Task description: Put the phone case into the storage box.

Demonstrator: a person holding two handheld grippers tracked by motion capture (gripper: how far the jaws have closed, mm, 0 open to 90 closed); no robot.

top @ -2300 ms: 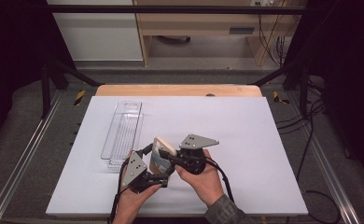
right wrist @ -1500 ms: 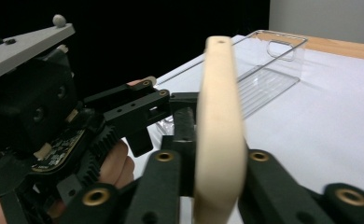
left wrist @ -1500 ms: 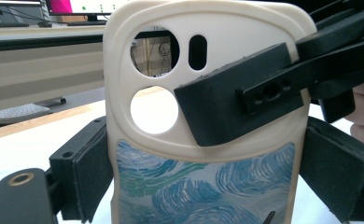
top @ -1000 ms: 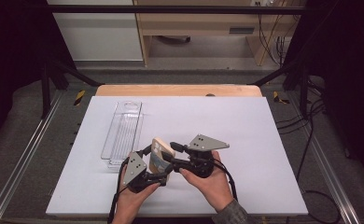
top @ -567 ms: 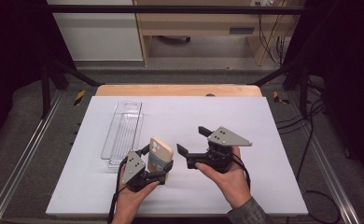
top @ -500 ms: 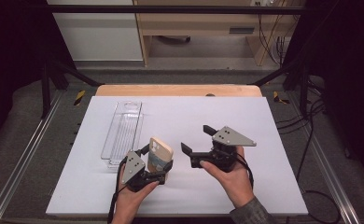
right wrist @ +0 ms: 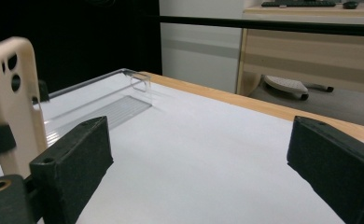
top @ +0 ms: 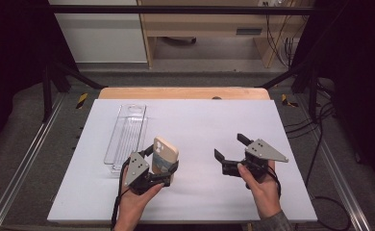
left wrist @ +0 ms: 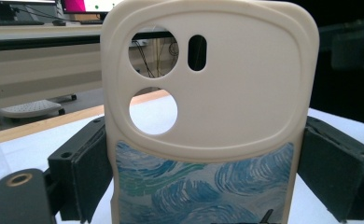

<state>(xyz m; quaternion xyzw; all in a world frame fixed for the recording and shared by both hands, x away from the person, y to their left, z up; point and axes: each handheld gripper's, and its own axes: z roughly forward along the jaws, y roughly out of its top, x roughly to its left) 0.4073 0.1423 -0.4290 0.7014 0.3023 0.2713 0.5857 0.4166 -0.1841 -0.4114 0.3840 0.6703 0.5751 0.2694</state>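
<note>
Now left gripper clamped cream phone case upright, lower centre-left of high view. Right gripper, lower right, well apart from case, jaws just opened wide, nothing between. Clear tray lay left of centre on white table.

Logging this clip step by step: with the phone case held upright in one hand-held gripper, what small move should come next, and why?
Probably carry the phone case toward the clear plastic tray beside it. The left hand-held gripper clamps the case upright by its edges, while the right hand-held gripper stands open, apart and empty.
</note>
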